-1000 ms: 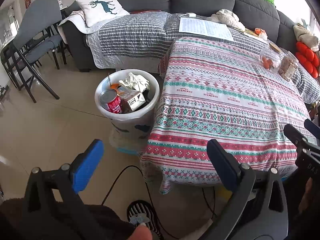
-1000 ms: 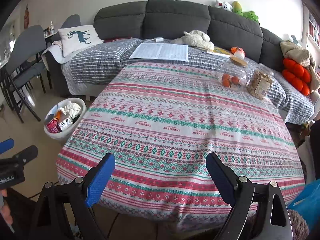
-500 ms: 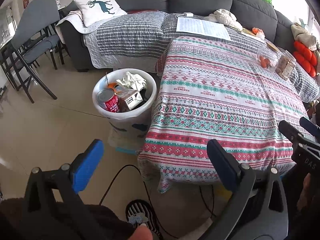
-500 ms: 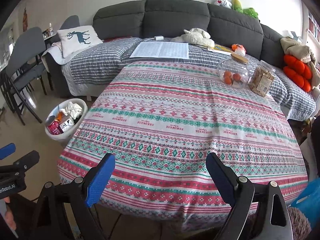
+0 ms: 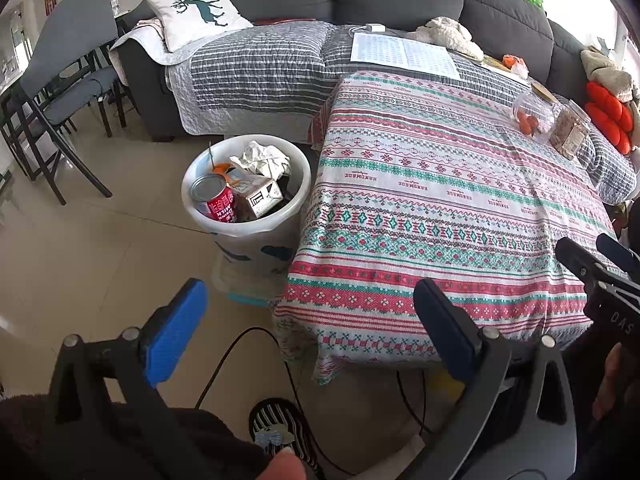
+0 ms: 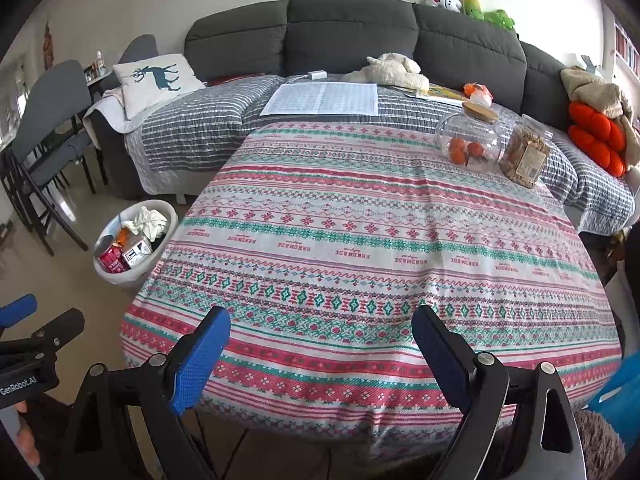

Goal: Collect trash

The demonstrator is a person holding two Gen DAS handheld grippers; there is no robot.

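A white trash bin (image 5: 224, 229) stands on the floor at the table's left side. In it are a red can (image 5: 216, 201), a small carton (image 5: 262, 197) and crumpled paper (image 5: 262, 158). The bin also shows in the right wrist view (image 6: 120, 278). My left gripper (image 5: 310, 314) is open and empty, held low near the table's front left corner, well short of the bin. My right gripper (image 6: 320, 342) is open and empty at the front edge of the patterned tablecloth (image 6: 380, 240).
A glass jar of orange fruit (image 6: 468, 138) and a snack jar (image 6: 526, 152) stand at the table's far right. A grey sofa (image 6: 352, 36) with a striped blanket and a paper sheet (image 6: 324, 98) lies behind. A folding chair (image 5: 60, 80) stands left. Cables (image 5: 224, 360) cross the floor.
Both grippers have drawn back and up slightly, so the table and bin look a little farther away. Both stay open and empty.
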